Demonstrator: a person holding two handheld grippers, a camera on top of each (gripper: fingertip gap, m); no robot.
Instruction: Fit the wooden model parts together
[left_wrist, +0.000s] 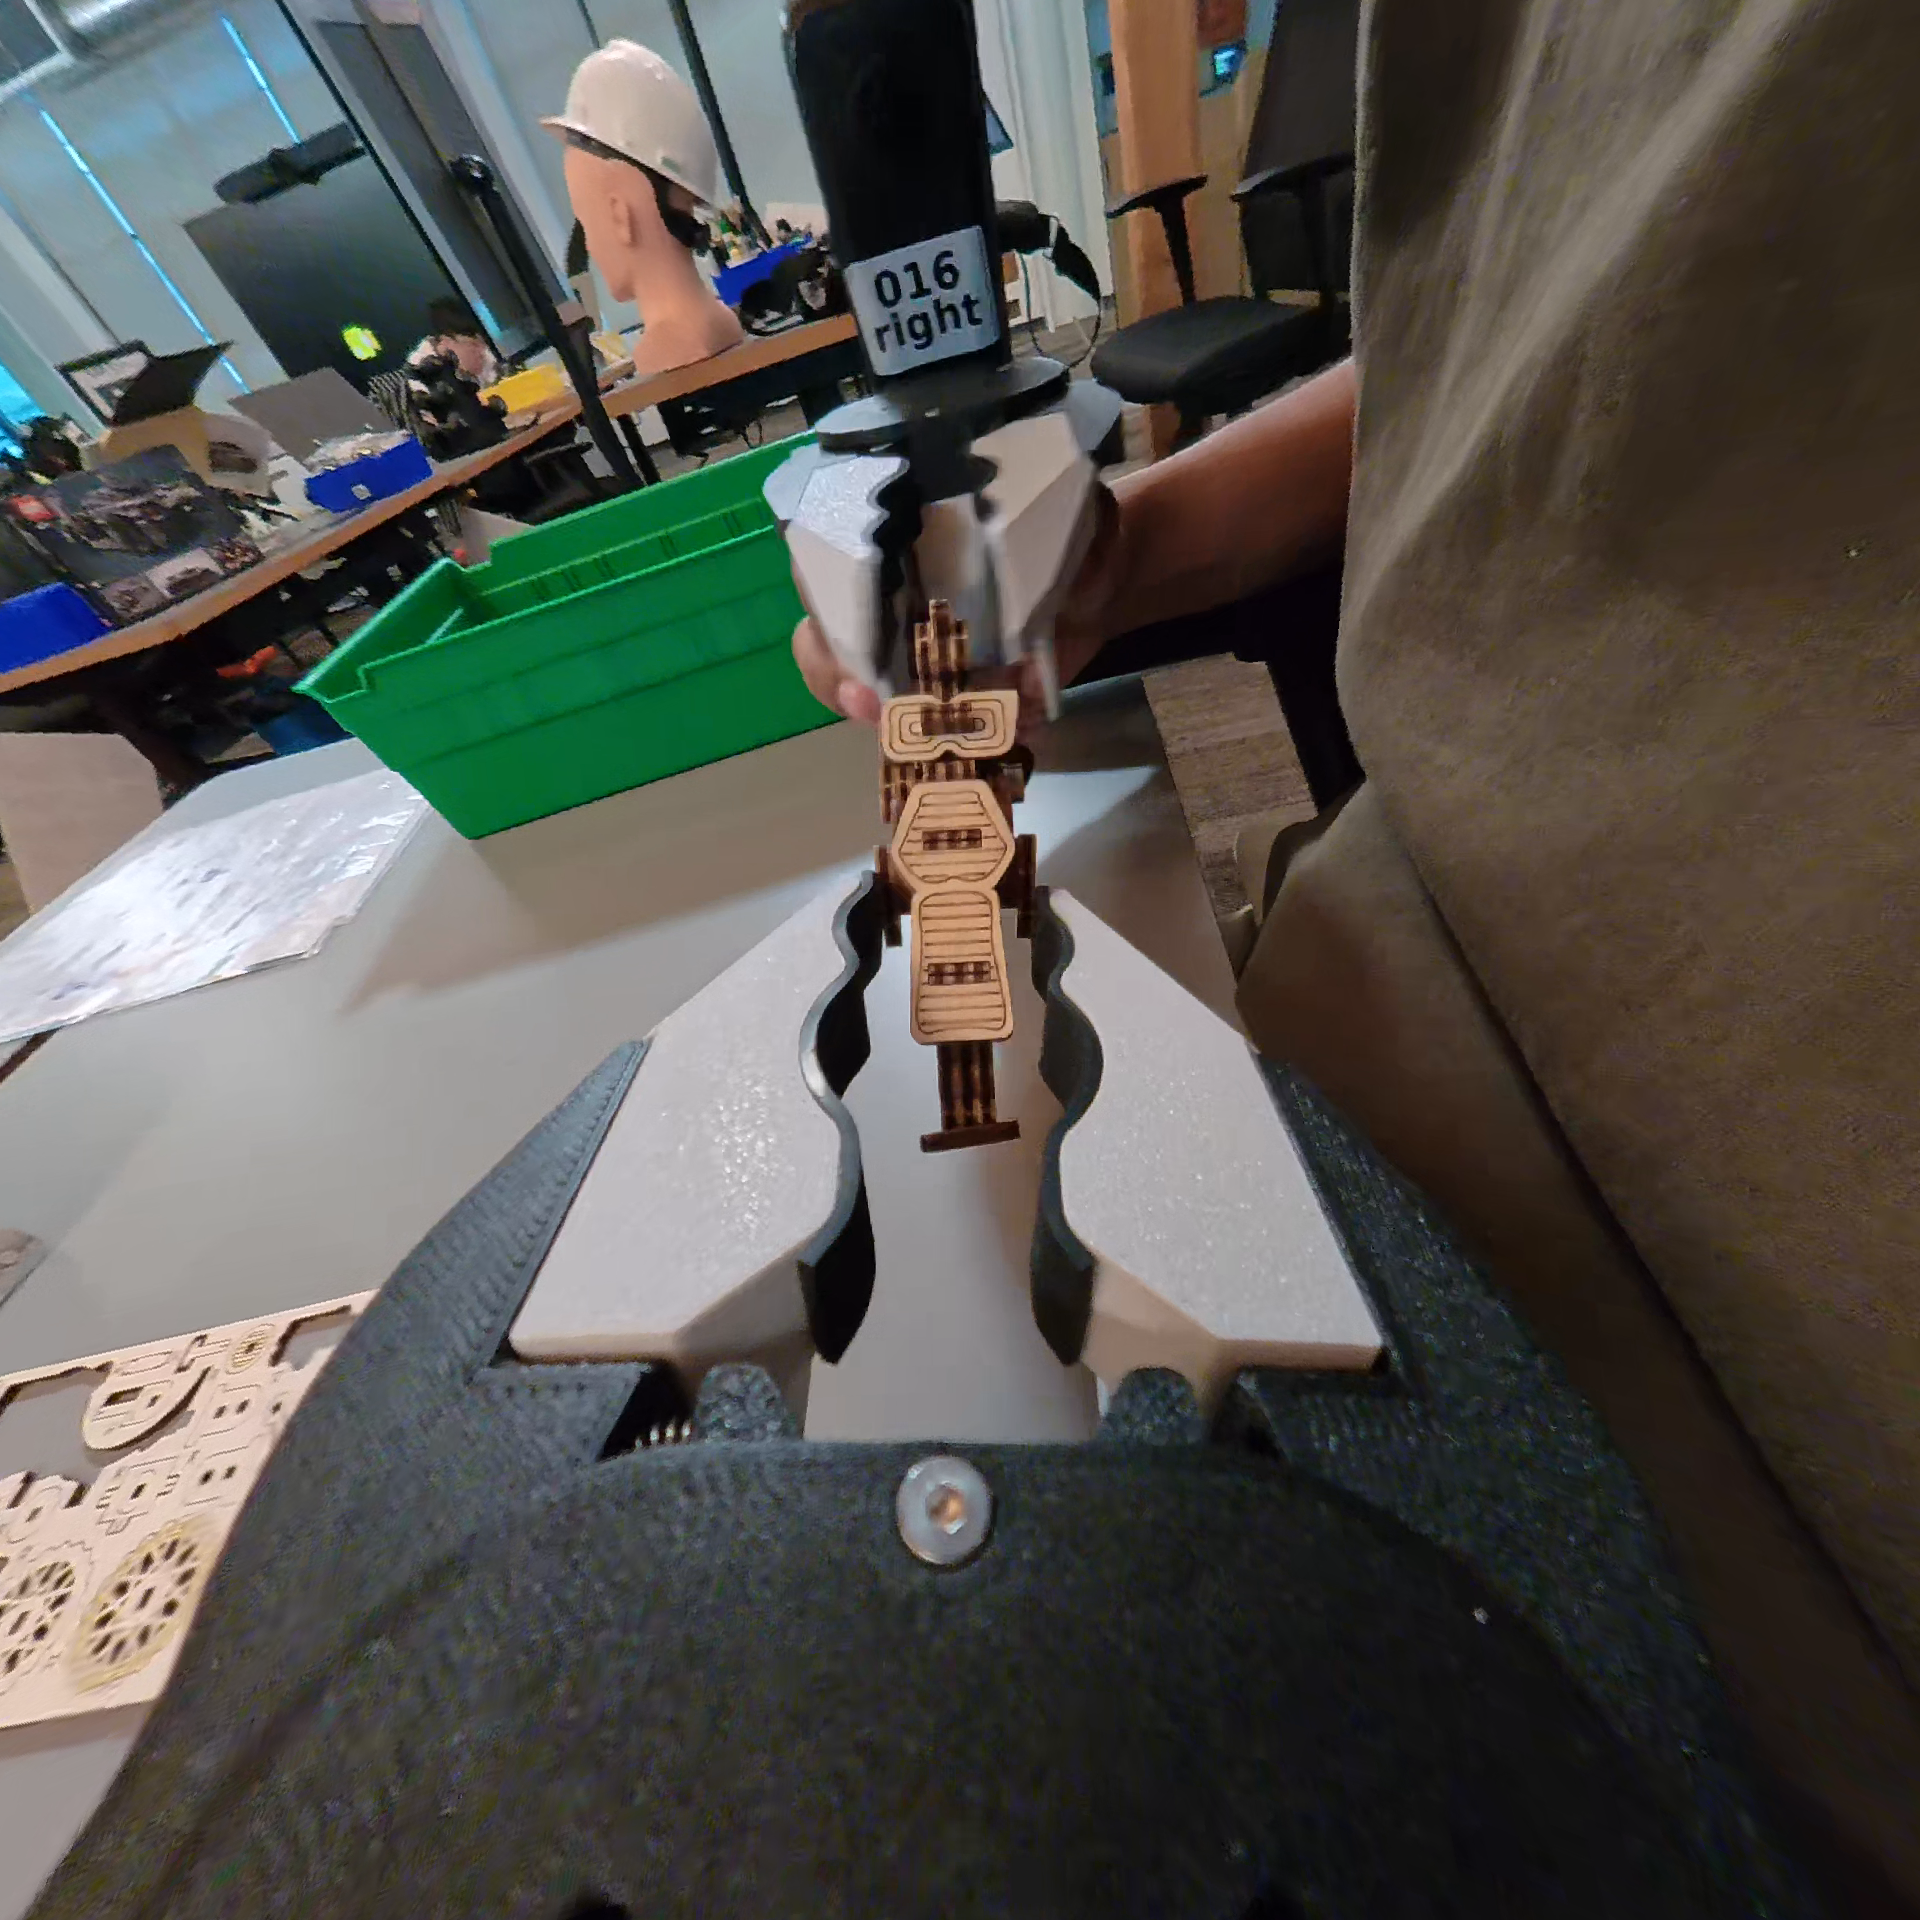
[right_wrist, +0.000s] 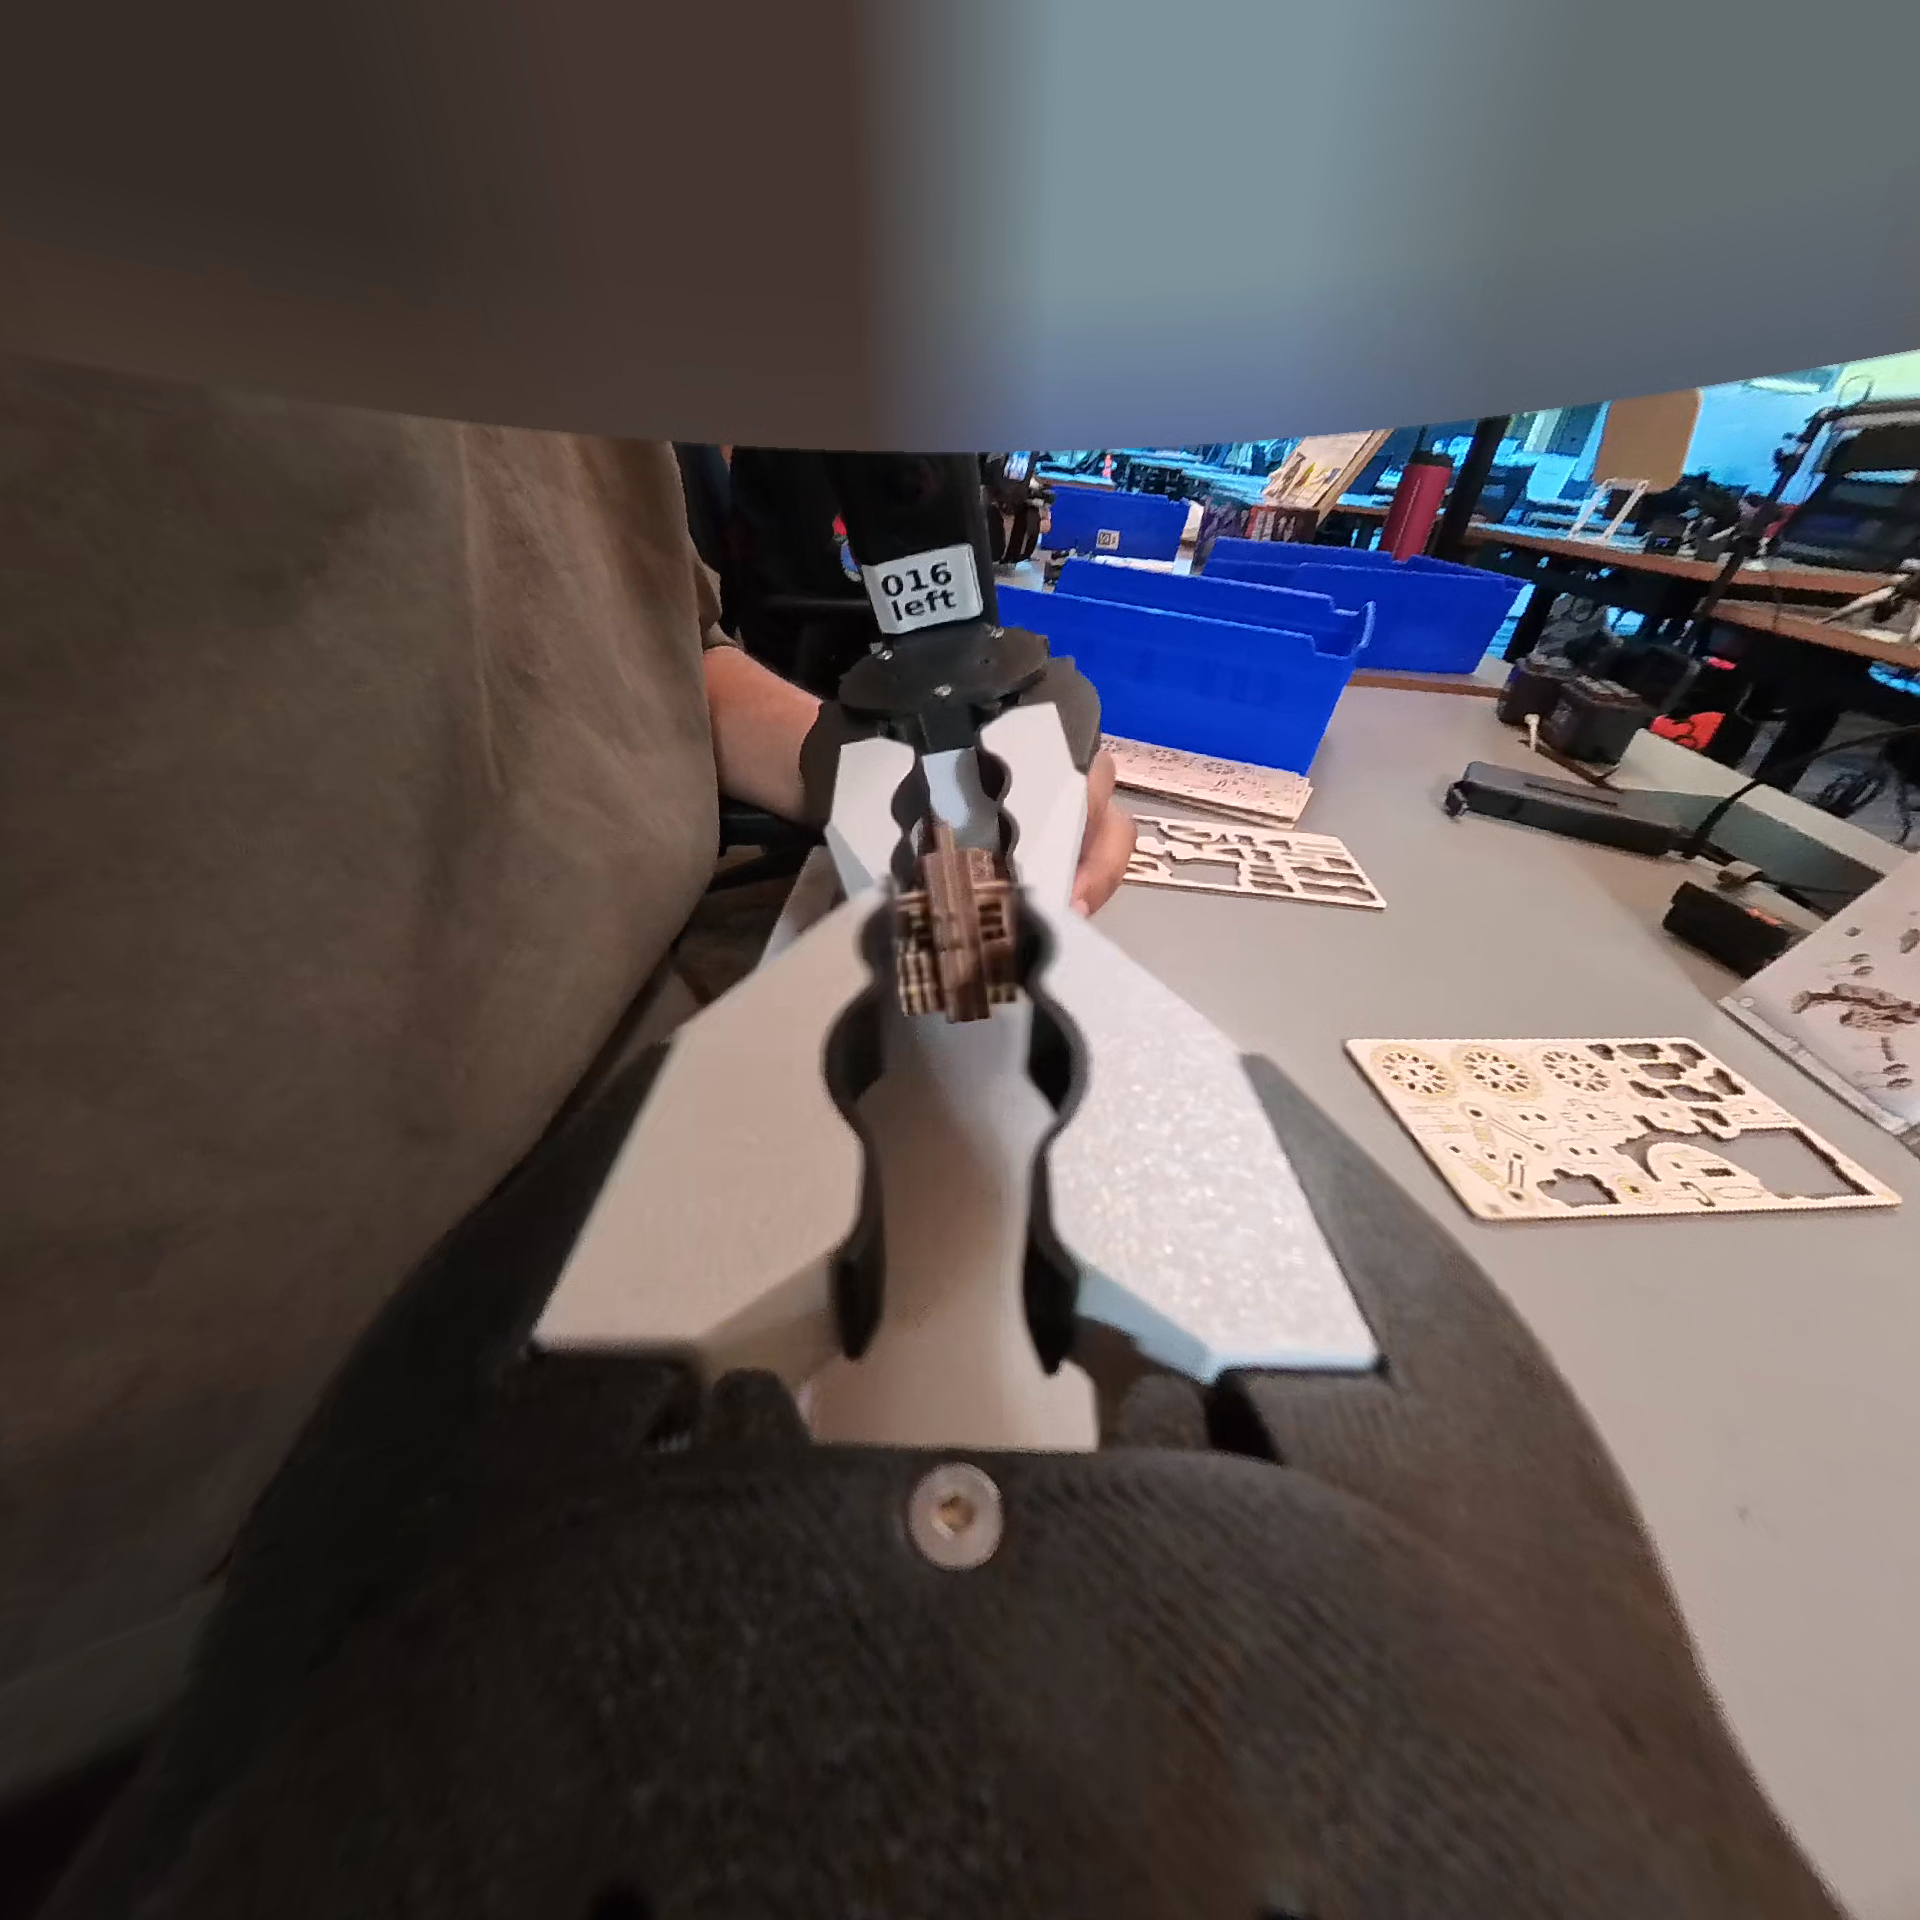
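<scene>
Left wrist view, from left to right: a punched wooden parts sheet (left_wrist: 125, 1496) lies at the table's near edge, a plastic-wrapped paper (left_wrist: 197, 894) farther back, then a green bin (left_wrist: 582, 665). In the middle, the wooden model (left_wrist: 956, 894) hangs in the air above the grey table (left_wrist: 364, 1091), between the two grippers. The left gripper (left_wrist: 951, 914) has its fingers closed against the model's lower sides near their tips. The right gripper (left_wrist: 951, 665), pointing down from above, pinches the model's top end. A person's olive shirt (left_wrist: 1621, 727) fills the right side. In the right wrist view, blue bins (right_wrist: 1195, 665) and another parts sheet (right_wrist: 1600, 1122) lie to the right.
</scene>
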